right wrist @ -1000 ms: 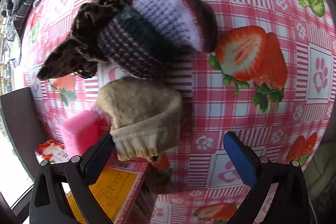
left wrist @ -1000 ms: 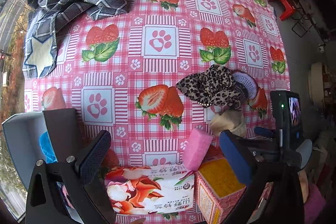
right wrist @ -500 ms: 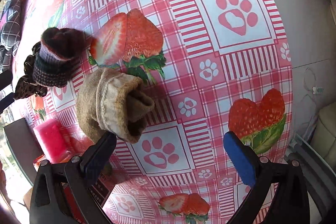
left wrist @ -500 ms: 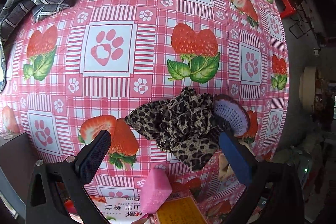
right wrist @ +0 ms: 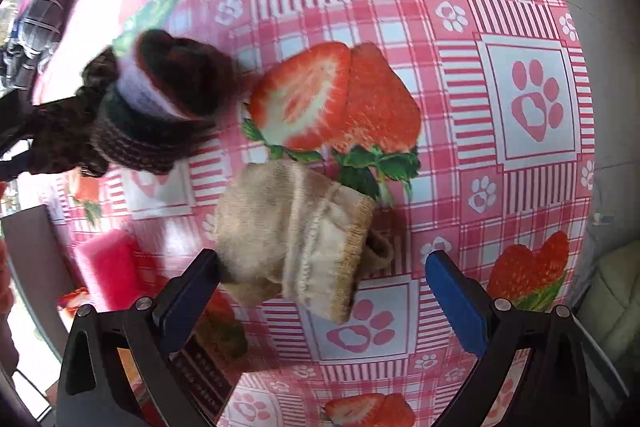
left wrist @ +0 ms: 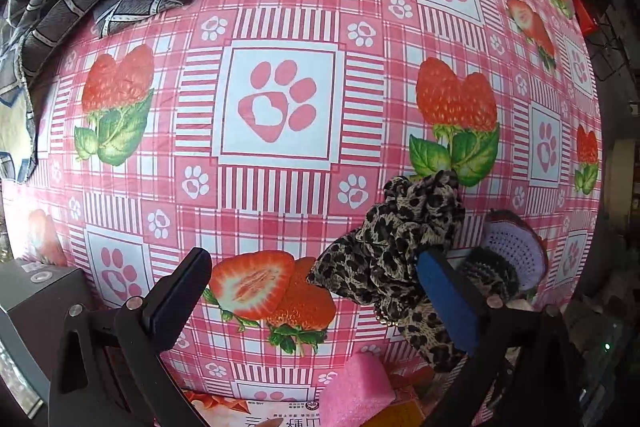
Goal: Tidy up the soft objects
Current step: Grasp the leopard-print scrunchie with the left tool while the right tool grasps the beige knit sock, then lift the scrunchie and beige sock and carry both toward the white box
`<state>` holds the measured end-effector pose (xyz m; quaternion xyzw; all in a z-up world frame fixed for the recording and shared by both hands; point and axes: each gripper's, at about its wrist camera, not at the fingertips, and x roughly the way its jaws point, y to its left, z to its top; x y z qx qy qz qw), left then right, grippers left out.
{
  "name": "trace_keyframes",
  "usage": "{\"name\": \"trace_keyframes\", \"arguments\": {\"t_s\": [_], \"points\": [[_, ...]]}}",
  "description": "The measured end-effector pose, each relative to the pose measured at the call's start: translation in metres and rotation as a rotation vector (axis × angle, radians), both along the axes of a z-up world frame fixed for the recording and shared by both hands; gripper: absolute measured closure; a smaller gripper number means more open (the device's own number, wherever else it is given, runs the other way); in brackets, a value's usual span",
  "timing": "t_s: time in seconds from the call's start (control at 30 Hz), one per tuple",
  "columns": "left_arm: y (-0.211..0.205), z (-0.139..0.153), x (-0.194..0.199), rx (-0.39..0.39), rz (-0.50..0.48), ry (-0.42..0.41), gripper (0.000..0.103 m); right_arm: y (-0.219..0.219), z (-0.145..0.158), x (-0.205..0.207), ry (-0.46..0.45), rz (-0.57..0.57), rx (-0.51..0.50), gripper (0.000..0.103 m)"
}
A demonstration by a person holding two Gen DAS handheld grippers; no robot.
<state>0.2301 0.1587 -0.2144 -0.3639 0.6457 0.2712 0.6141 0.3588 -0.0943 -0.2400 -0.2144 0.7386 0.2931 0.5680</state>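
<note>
The beige sock (right wrist: 296,239) lies on the bench (right wrist: 500,163), between the spread, empty jaws of the right gripper (right wrist: 322,283). The left gripper (left wrist: 312,291) is likewise spread, the leopard scrunchie (left wrist: 400,259) beside the sock. A shallow pinch may catch only the cuff, so the sock could slip free.

On the tablecloth (right wrist: 460,163), the sock (right wrist: 296,239) lies nearest; the knitted hat (right wrist: 160,107) lies behind it to the left, touching the scrunchie (right wrist: 60,131).
</note>
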Motion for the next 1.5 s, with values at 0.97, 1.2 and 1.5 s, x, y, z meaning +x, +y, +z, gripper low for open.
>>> {"name": "trace_keyframes", "arguments": {"t_s": [0.97,1.2,1.5], "points": [[-0.046,-0.036,0.061,0.049,-0.239,0.09,0.043,0.031,-0.004,-0.026,-0.066,0.099,-0.043,0.0],[-0.029,-0.01,0.044,0.052,-0.191,0.01,0.081,0.021,0.013,-0.019,-0.126,0.083,0.002,0.068],[-0.043,0.047,0.009,0.143,-0.202,-0.075,0.081,-0.018,0.034,-0.005,-0.017,-0.08,0.097,0.07]]}}
